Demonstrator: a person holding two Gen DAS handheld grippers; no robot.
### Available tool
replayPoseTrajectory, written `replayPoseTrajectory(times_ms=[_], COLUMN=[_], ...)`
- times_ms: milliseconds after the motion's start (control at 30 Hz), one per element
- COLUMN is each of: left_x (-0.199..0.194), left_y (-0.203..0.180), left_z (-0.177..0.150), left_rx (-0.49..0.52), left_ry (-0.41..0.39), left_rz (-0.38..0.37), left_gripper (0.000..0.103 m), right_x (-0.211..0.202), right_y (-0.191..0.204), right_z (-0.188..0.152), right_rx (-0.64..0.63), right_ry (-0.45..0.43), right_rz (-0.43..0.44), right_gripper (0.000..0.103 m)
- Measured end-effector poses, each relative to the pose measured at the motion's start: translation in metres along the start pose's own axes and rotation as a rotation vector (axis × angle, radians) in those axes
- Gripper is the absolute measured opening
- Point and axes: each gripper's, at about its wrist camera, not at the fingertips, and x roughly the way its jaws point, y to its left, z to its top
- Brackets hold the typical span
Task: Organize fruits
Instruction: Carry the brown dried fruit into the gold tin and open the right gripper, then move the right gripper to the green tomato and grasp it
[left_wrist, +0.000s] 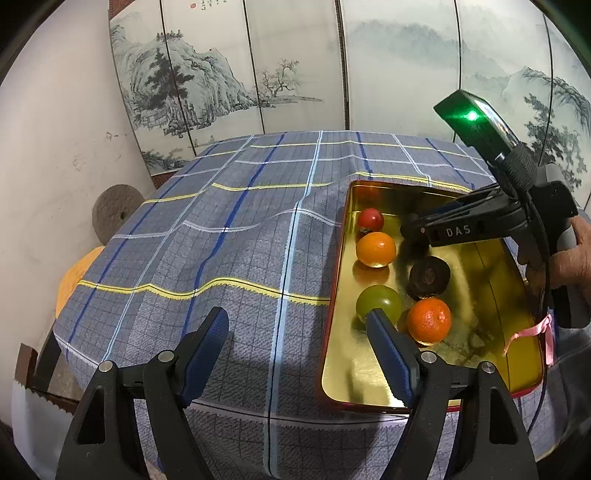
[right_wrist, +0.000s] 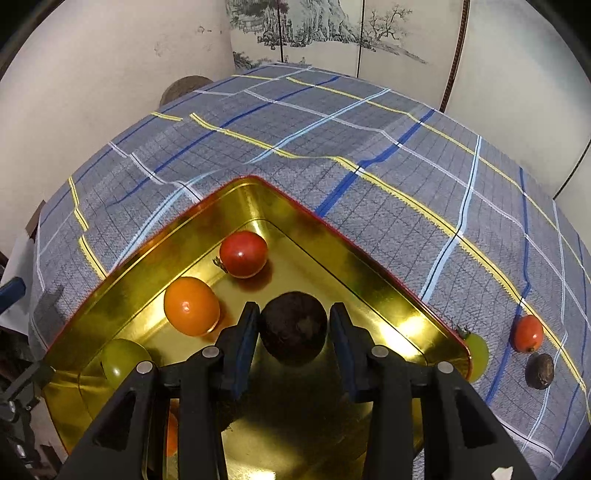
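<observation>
A gold tray with a red rim (left_wrist: 334, 295) (right_wrist: 317, 218) lies on the plaid cloth. It holds a red tomato (left_wrist: 370, 218) (right_wrist: 243, 254), an orange tomato (left_wrist: 375, 249) (right_wrist: 191, 305), a green tomato (left_wrist: 378, 302) (right_wrist: 122, 360) and a mandarin (left_wrist: 429, 319). My right gripper (right_wrist: 293, 314) (left_wrist: 408, 232) is over the tray's far corner, shut on a dark round fruit (right_wrist: 293, 326). In the left wrist view a dark round shape (left_wrist: 428, 277) shows on the tray floor just under those tips. My left gripper (left_wrist: 297, 315) hangs open with nothing in it, straddling the tray's left rim.
Three fruits lie on the cloth (right_wrist: 369, 147) right of the tray: a green tomato (right_wrist: 478, 354) half hidden by the rim, a red-orange tomato (right_wrist: 526, 334) and a dark fruit (right_wrist: 540, 371). A painted folding screen (left_wrist: 295, 74) stands behind the table. A hand (left_wrist: 569, 258) holds the right gripper.
</observation>
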Motion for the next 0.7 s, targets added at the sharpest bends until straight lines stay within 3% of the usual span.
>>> replayPoseTrajectory(times_ms=[300, 500, 700], left_x=[0.001, 0.001, 0.001], left_y=[0.0, 0.002, -0.005], left_z=[-0.001, 0.0, 0.004], left_rx=[0.0, -0.003, 0.003], left_ry=[0.005, -0.009, -0.007], left_rz=[0.001, 0.0, -0.024], left_gripper=[0.078, 0.078, 0.078], right_x=[-0.022, -0.071, -0.102], right_y=[0.004, -0.019, -0.077], right_z=[-0.002, -0.035, -0.083], right_rx=[0.016, 0.1, 0.159], right_ry=[-0.074, -0.174, -0.137], right_rz=[0.019, 0.023, -0.123], right_gripper=[0.037, 0.037, 0.039])
